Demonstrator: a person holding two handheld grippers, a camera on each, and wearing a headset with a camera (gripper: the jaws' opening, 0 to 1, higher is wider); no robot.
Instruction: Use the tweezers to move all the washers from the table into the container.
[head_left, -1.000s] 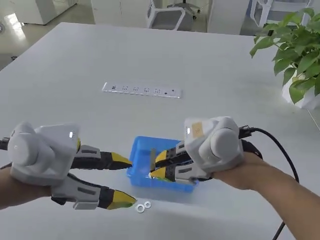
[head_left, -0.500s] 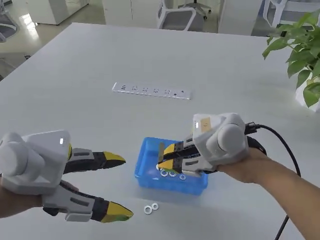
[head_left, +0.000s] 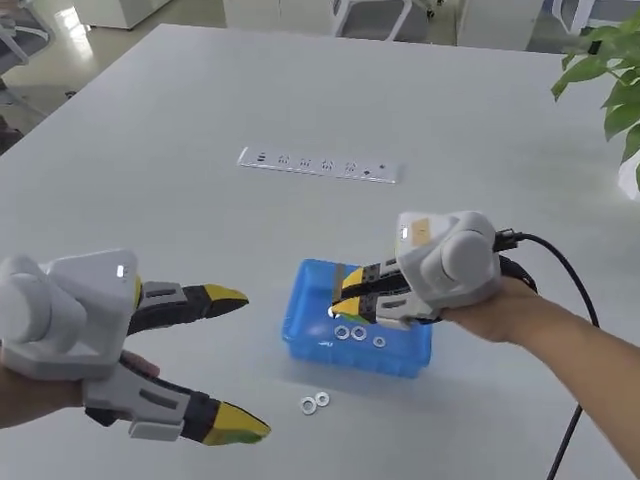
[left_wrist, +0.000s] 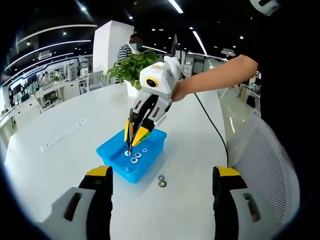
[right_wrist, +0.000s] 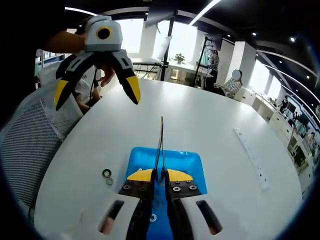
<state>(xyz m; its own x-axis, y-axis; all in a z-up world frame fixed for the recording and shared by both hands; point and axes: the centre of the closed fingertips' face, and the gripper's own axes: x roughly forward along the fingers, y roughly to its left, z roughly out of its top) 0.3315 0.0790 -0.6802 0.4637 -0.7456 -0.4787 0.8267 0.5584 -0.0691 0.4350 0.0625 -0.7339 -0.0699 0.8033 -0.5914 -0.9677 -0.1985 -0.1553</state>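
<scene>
- The tweezers (right_wrist: 161, 145) are clamped edge-on between the closed jaws of the right gripper (head_left: 347, 300). The grip seems to be taken high on the handle, so that the fine tips reach well past the blunt jaws.
- The tweezer tips are pointed down into the blue container (head_left: 300, 345), which is set toward the near edge of the tabletop (head_left: 150, 150). No washer can be made out between the tips, and whether they are pinched together cannot be told.
- Three washers (head_left: 358, 334) are seen lying flat on the container floor, so part of the job is judged done.
- Two loose washers (head_left: 314, 402) are left touching each other on the tabletop. They lie just beside the container's near wall, between it and the near edge.
- The left gripper (head_left: 245, 363) is held released, jaws spread wide and grasping nothing. It is carried low over the tabletop, to the left of the container and the loose pair, probably to leave the tweezers a free path.
- A power strip (head_left: 320, 165) lies well apart, toward the far edge, out of the working area.
</scene>
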